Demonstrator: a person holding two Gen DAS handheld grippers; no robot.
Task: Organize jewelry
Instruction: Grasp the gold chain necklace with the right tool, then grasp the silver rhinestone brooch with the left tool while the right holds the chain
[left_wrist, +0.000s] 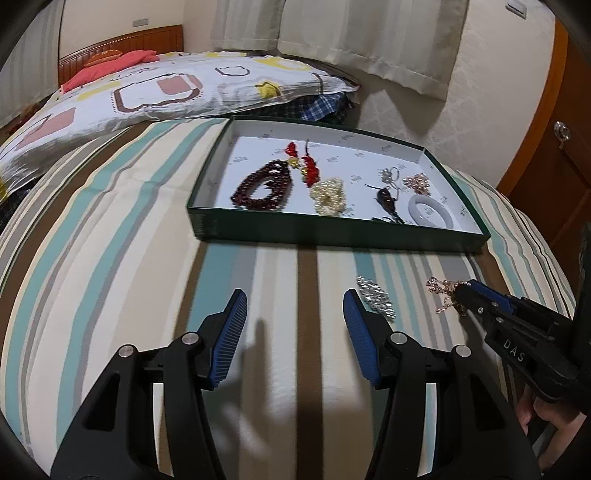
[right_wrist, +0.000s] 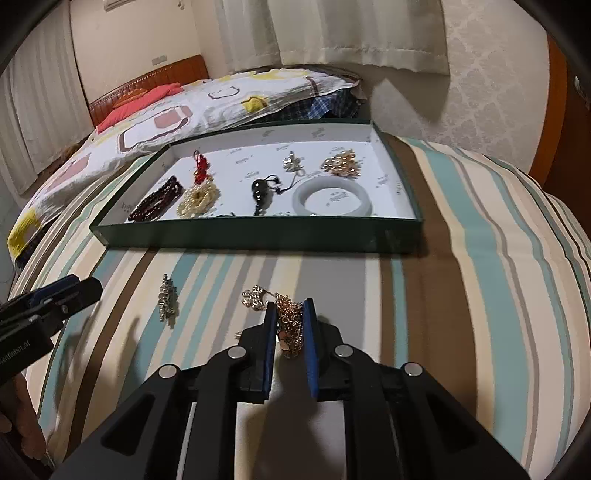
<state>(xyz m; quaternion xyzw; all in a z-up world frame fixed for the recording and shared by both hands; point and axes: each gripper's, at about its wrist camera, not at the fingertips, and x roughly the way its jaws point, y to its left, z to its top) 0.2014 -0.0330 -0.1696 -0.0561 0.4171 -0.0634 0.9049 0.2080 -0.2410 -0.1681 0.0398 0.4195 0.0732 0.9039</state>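
Right gripper (right_wrist: 290, 314) tilted down, blue pads squeezing tangled gold chain necklace (right_wrist: 290, 325) on striped bedsheet (right_wrist: 461, 295), near green tray (right_wrist: 258, 234). Left gripper (left_wrist: 295, 306) tilted down, jaws apart, empty, beside sparkly silver brooch (left_wrist: 375, 299).

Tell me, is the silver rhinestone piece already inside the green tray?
No, the silver rhinestone piece lies on the striped bedcover in front of the green tray, beside the open left gripper.

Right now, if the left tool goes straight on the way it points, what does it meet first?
Probably the bare striped bedsheet: the open left tool points down at it. The silver jewelry piece lies just off its right finger.
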